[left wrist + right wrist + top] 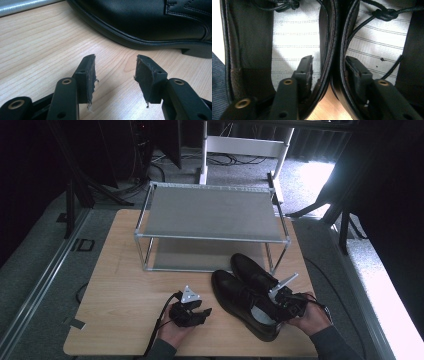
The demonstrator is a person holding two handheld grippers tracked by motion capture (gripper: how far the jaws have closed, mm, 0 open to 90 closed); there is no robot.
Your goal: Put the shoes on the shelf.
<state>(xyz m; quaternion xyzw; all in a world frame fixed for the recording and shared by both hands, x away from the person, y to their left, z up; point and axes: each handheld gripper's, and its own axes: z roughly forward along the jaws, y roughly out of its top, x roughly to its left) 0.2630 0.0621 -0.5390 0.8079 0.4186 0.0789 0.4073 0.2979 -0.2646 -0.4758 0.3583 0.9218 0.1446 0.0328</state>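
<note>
Two black leather lace-up shoes (250, 295) lie side by side on the light wooden surface (125, 295), just in front of the grey metal two-tier rack (210, 215). The right hand-held gripper (329, 67) has one jaw inside each shoe, straddling their adjoining inner walls; whether the pads press is unclear. The left hand-held gripper (115, 72) rests near the shoes, jaws apart and empty.

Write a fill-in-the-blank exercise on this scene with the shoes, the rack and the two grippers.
1. The two black shoes stand on the wooden ____.
2. The right gripper has one jaw inside each ____.
3. Between the jaws of the left gripper lies bare ____.
4. Both shelves of the metal rack are ____.

Missing words: table; shoe; wood; empty
</note>
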